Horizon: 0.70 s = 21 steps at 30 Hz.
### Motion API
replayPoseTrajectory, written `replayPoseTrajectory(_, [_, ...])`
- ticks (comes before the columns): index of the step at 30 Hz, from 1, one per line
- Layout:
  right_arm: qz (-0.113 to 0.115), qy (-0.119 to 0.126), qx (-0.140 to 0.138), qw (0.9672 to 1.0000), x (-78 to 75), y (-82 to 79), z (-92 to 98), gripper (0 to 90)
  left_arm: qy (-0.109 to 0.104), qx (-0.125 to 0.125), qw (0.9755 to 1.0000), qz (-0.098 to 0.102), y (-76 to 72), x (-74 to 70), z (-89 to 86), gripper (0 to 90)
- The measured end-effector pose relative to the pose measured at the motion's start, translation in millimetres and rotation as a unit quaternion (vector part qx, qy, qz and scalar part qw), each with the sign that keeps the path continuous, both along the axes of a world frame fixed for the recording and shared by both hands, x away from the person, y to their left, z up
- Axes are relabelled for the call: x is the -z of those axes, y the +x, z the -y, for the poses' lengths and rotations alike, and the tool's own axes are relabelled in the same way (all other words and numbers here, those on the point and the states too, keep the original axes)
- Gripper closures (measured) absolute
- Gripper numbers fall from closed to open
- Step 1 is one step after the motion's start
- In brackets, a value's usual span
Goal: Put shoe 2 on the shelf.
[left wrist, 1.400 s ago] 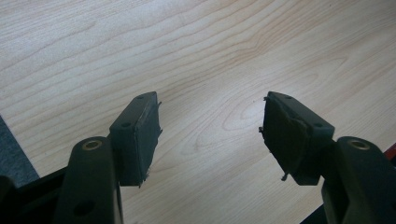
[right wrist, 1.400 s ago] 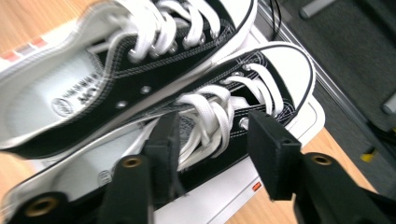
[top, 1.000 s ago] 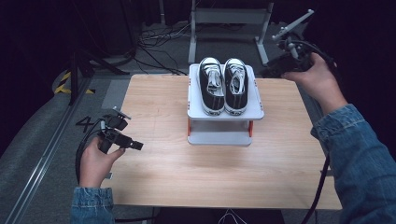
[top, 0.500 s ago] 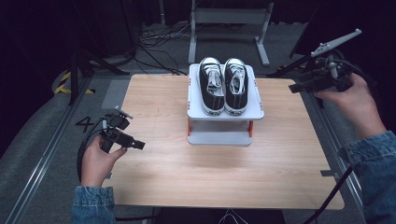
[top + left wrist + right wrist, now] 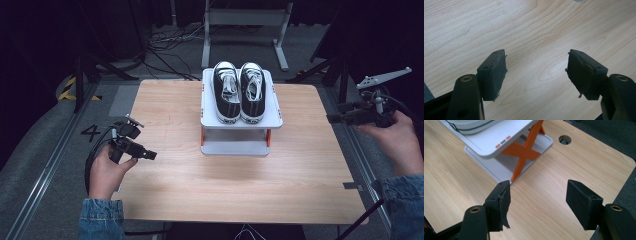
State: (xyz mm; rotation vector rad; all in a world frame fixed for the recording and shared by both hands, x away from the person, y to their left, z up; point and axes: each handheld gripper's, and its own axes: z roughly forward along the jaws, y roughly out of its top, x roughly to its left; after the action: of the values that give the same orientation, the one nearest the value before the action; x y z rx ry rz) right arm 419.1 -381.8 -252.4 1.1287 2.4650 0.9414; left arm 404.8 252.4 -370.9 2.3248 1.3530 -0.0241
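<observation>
Two black-and-white sneakers [image 5: 239,92] stand side by side on the top shelf of a white two-tier rack [image 5: 235,147] with orange supports, at the back middle of the wooden table [image 5: 225,190]. My left gripper [image 5: 150,155] rests low over the table's left edge, pointing right. Its jaws [image 5: 536,58] have just been opening, and between them I see bare wood. My right gripper [image 5: 332,118] hovers past the table's right edge, aimed left at the rack [image 5: 486,145]. Its jaws [image 5: 539,186] have also just been opening, and nothing sits between them.
A grey metal stand [image 5: 245,20] and loose cables [image 5: 170,42] lie on the dark floor behind the table. A cable hole [image 5: 564,139] pierces the tabletop near the rack. The rack's orange cross brace [image 5: 524,152] faces my right gripper.
My right hand has swung from beside the rack's far right corner out to the right and lower, ending off the table's right edge. The left hand has stayed put.
</observation>
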Motion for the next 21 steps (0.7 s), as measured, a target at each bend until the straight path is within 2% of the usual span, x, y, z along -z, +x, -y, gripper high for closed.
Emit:
replayPoseTrajectory(6, [-0.013, 0.0, 0.023, 0.9996, 28.7, -9.5, 7.7, 37.8, 0.002, 0.004, 1.0, 0.002, 0.1, 0.3, 3.4, 32.2])
replayPoseTrajectory(7, [-0.013, 0.0, 0.023, 0.9996, 28.7, -9.5, 7.7, 37.8, 0.002, 0.004, 1.0, 0.002, 0.1, 0.3, 3.4, 32.2])
replayPoseTrajectory(8, [-0.021, 0.016, 0.025, 0.9993, 38.2, -12.8, 9.6, 38.2, 0.002, 0.001, 1.0, 0.004, -0.2, 0.8, 4.0, 32.3])
replayPoseTrajectory(10, [-0.019, 0.023, 0.028, 0.9992, 41.5, -14.6, 10.2, 38.2, 0.003, 0.001, 1.0, 0.005, 0.0, 1.2, 4.0, 32.3])
replayPoseTrajectory(15, [-0.005, 0.039, 0.04, 0.9984, 63.6, -22.1, 11.6, 39.7, 0.004, -0.003, 1.0, 0.007, -1.0, 2.1, 4.1, 32.3])
replayPoseTrajectory(17, [0.011, 0.019, 0.051, 0.9985, 68.5, -21.9, 10.7, 40.8, 0.004, -0.006, 0.9999, 0.014, -1.6, 0.9, 3.3, 32.3])
replayPoseTrajectory(18, [0.032, 0.002, 0.061, 0.9977, 69.9, -22.7, 11.2, 41.2, 0.005, -0.007, 0.9999, 0.015, -1.9, 0.1, 2.8, 32.3])
replayPoseTrajectory(19, [0.038, -0.001, 0.068, 0.997, 70.5, -23.7, 11.8, 41.2, 0.004, -0.01, 0.9998, 0.017, -2.7, -0.7, 2.3, 32.3])
replayPoseTrajectory(20, [0.04, 0.007, 0.072, 0.9966, 72.5, -24.2, 13.8, 40.8, 0.004, -0.01, 0.9998, 0.019, -3.0, -1.6, 1.4, 32.3])
replayPoseTrajectory(21, [0.03, 0.015, 0.072, 0.9968, 74.9, -23.6, 15.1, 40.4, 0.001, -0.015, 0.9997, 0.021, -3.8, -1.8, 1.5, 32.2])
